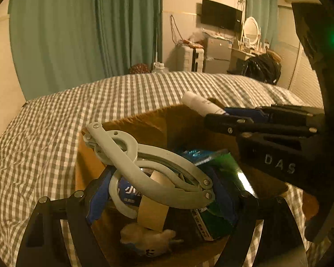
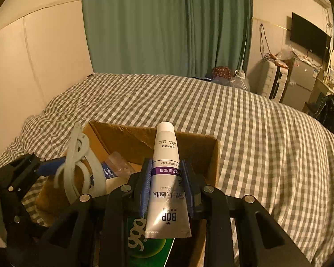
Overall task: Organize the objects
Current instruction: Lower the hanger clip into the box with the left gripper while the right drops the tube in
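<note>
An open cardboard box (image 1: 144, 120) sits on the checked bed. My left gripper (image 1: 161, 191) is shut on a grey folding hanger (image 1: 131, 155), held across its blue pads just above the box. Under it lie a tape roll (image 1: 152, 213), a green carton (image 1: 225, 178), a blue packet (image 1: 129, 191) and a small plush toy (image 1: 144, 238). My right gripper (image 2: 167, 178) is shut on a white toothpaste tube (image 2: 164, 146), cap pointing forward, over the box (image 2: 127, 138). The left wrist view shows this gripper (image 1: 220, 115) and tube (image 1: 200, 105) at the box's far right corner. The hanger (image 2: 78, 162) hangs left of the tube.
A grey-and-white checked bedspread (image 2: 256, 133) surrounds the box. Green curtains (image 2: 167, 33) hang behind the bed. Beyond its far side stand a white suitcase (image 2: 273, 82), a small fridge (image 2: 300, 82), a wall TV (image 2: 309, 35), a dressing mirror (image 1: 251, 29) and a black bag (image 1: 265, 66).
</note>
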Tool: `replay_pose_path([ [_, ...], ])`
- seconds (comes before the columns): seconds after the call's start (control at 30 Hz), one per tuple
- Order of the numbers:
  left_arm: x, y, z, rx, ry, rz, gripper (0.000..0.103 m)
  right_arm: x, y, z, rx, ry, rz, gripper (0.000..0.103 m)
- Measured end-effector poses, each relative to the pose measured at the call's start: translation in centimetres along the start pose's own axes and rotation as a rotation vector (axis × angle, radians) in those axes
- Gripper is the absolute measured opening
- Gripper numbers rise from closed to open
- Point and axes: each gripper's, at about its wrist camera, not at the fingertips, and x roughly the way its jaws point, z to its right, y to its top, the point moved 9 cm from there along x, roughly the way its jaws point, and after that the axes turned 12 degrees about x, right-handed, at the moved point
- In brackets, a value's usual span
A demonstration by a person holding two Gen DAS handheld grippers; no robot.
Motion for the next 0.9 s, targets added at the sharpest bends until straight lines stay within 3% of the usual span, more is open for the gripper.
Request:
replay_pose_path([
  [0.17, 0.2, -0.5, -0.1, -0.011, 0.011, -0.027, 0.085, -1.1, 0.4, 0.4, 0.030, 0.009, 0.009, 0.027],
  [0.3, -1.3, -0.2, -0.7, -0.016, 0.059, -0.014, 0.103, -3.3, 1.3, 0.3, 0.048, 0.003, 0.052, 0.048],
  [0.63, -8.4, 2.9, -0.9, -0.022, 0.151, 0.066, 0.103, -12.4, 3.1, 0.0, 0.048, -0.039, 0.158, 0.052],
  [0.73, -11.7, 4.0, -0.6, -0.029, 0.173, 0.122, 0.103, -16.1, 3.5, -0.2, 0.054, -0.052, 0.208, 0.058],
  [0.8, -13.7, 4.4, -0.1, -0.031, 0.181, 0.156, 0.103, -18.6, 3.2, -0.4, 0.052, -0.063, 0.239, 0.069],
  [0.9, -16.2, 4.4, 0.8, -0.047, 0.187, 0.188, 0.103, -21.5, 2.0, -0.9, 0.018, -0.092, 0.270, 0.074],
])
